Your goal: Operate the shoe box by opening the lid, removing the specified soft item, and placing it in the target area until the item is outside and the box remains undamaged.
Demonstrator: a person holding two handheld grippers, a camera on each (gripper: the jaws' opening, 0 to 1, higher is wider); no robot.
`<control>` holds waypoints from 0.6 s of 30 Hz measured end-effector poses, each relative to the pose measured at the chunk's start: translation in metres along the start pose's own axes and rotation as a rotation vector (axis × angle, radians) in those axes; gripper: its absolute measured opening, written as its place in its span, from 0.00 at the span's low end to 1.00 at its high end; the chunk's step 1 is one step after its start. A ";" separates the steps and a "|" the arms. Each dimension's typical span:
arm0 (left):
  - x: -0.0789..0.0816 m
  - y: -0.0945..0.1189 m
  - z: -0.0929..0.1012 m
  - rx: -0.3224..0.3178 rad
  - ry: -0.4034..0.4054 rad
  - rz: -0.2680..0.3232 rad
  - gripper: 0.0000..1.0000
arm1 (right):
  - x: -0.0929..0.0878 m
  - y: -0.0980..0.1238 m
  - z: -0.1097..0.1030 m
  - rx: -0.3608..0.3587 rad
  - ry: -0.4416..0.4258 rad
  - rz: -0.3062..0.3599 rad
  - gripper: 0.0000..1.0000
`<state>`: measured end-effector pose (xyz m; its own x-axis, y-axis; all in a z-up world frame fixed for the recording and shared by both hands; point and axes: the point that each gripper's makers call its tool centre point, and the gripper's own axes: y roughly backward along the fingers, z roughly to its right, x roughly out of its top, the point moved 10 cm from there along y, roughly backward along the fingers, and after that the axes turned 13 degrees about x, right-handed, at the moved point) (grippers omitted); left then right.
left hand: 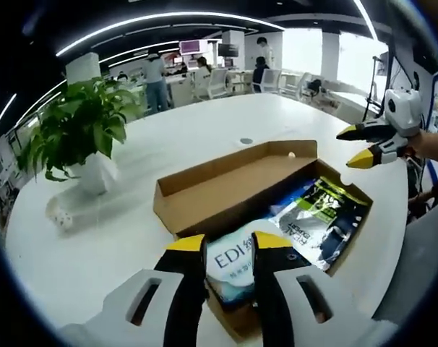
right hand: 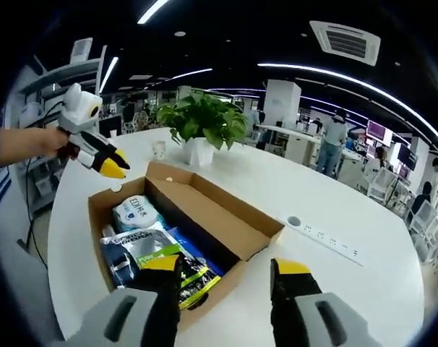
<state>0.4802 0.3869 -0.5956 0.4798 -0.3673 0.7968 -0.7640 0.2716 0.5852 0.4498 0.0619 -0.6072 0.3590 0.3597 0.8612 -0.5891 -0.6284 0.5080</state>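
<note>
An open cardboard shoe box [left hand: 347, 242] lies on the white table, its lid [left hand: 226, 184] folded out flat beside it. Inside are a white and blue soft tissue pack [left hand: 230, 271], a silver and green bag [left hand: 313, 217] and a blue item. My left gripper [left hand: 228, 244] hovers over the tissue pack, jaws a little apart and empty. My right gripper [left hand: 356, 146] hangs open above the far end of the box. In the right gripper view the box [right hand: 96, 217], lid [right hand: 212, 210], tissue pack [right hand: 136, 213] and bag [right hand: 143, 253] show; my right gripper [right hand: 226, 266] is open over the near rim, my left gripper [right hand: 114, 168] above the far corner.
A potted plant [left hand: 82, 130] [right hand: 201, 123] in a white pot stands on the table beyond the lid. A paper cup [right hand: 158, 150] sits by it. A socket strip [right hand: 327, 235] is set in the tabletop. People stand at desks far behind.
</note>
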 end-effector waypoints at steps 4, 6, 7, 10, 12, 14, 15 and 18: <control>-0.003 0.000 0.010 -0.032 -0.009 -0.011 0.24 | 0.000 0.002 -0.004 0.027 0.023 -0.008 0.48; -0.005 0.001 0.017 -0.051 -0.015 -0.015 0.25 | -0.001 0.003 -0.006 0.036 0.034 -0.009 0.48; -0.006 0.001 0.020 -0.060 -0.022 -0.017 0.25 | -0.002 0.004 -0.007 0.039 0.039 -0.011 0.48; -0.010 0.001 0.032 -0.092 -0.040 -0.034 0.25 | -0.004 0.006 -0.010 0.045 0.044 -0.013 0.48; -0.011 0.001 0.038 -0.106 -0.045 -0.040 0.25 | -0.006 0.007 -0.012 0.050 0.052 -0.015 0.48; -0.013 0.001 0.043 -0.119 -0.053 -0.047 0.25 | -0.007 0.008 -0.015 0.054 0.063 -0.018 0.48; -0.013 0.000 0.045 -0.125 -0.058 -0.052 0.25 | -0.008 0.009 -0.016 0.056 0.066 -0.018 0.48; -0.015 0.000 0.050 -0.137 -0.061 -0.062 0.26 | -0.011 0.011 -0.019 0.062 0.074 -0.020 0.48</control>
<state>0.4514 0.3480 -0.6150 0.4939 -0.4390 0.7506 -0.6658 0.3642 0.6512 0.4256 0.0642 -0.6103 0.3141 0.4213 0.8508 -0.5357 -0.6612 0.5252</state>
